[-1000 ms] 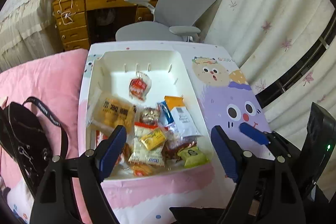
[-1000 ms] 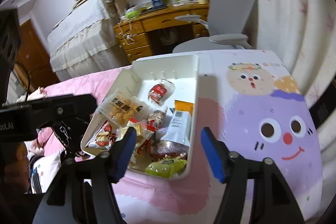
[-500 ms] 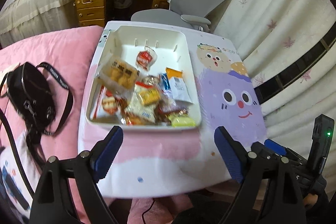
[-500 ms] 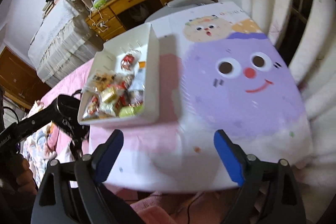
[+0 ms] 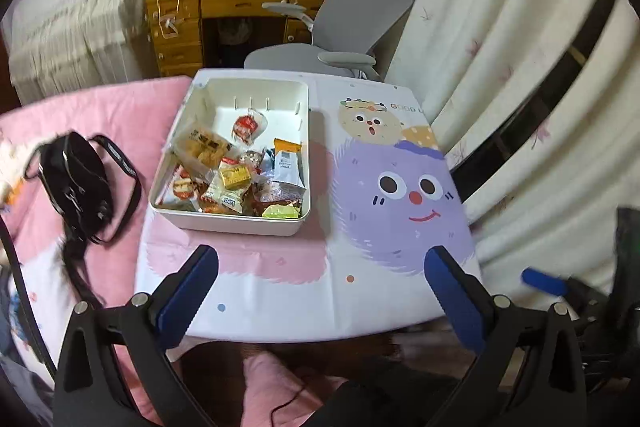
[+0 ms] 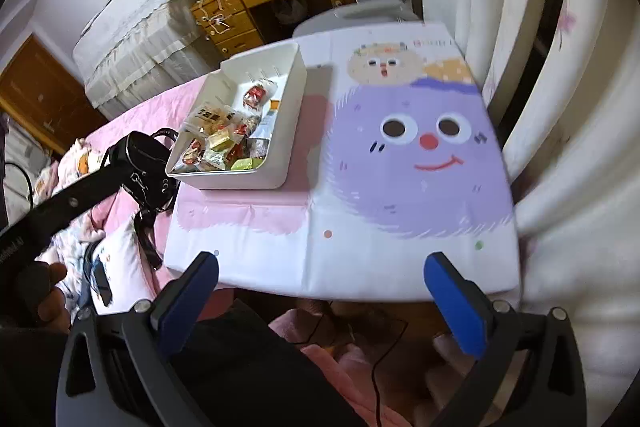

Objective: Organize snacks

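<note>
Both grippers had pulled way back from the white bin (image 5: pixel 236 223) compared to a second ago, when their fingers were practically framing the snack pile. At this point the left gripper (image 5: pixel 320 291) hung off the near edge of the small table (image 5: pixel 280 311), fingers spread wide with nothing between them. Same deal with the right gripper (image 6: pixel 320 291): fingers spread, nothing held, hovering past the table's near edge.

From the left wrist view, the bin sat well ahead of the fingers, a bit toward the left one. The snacks (image 5: pixel 236 179) were all heaped in its near half, with one red-and-clear packet (image 5: pixel 249 125) lying alone further back. From the right wrist view the bin was ahead and off to the left-finger side, and the purple cartoon face on the tablecloth (image 6: pixel 420 155) filled the space straight ahead. A black bag (image 5: pixel 76 183) lay on the pink bedding, left of the table.
</note>
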Demonstrator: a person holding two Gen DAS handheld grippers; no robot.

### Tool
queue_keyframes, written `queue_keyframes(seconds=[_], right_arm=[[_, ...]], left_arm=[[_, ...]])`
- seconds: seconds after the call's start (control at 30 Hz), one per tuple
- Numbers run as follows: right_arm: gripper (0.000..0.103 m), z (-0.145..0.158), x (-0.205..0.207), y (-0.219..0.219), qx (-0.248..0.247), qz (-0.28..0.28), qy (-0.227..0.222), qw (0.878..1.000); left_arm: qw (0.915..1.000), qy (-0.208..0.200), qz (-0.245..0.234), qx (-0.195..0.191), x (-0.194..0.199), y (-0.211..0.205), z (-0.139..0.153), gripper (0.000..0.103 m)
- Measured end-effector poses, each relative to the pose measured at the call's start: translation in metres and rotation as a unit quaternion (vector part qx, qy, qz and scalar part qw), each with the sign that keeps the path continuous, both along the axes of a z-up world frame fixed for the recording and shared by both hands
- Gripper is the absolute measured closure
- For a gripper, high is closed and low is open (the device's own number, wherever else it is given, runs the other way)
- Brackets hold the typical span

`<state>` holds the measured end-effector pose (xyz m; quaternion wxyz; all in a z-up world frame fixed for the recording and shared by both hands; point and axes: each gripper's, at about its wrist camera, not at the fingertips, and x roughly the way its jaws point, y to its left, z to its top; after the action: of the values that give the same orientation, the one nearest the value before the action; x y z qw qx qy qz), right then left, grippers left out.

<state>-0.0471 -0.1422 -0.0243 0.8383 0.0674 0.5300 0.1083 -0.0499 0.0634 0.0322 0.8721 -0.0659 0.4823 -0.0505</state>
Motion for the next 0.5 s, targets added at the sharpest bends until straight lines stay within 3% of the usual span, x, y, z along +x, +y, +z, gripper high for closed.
queue_keyframes(seconds=[0.17, 0.5], right_arm=[[0.000, 0.015, -0.014, 0.003, -0.014, 0.015, -0.037, 0.999], [0.000, 0.023, -0.024, 0.007, -0.032, 0.012, -0.086, 0.996]], left_arm=[[0.9988, -0.004, 0.025, 0.041, -0.012, -0.021, 0.004, 0.001], [0.9942, -0.009, 0.066, 0.085, -0.013, -0.029, -0.002, 0.001]])
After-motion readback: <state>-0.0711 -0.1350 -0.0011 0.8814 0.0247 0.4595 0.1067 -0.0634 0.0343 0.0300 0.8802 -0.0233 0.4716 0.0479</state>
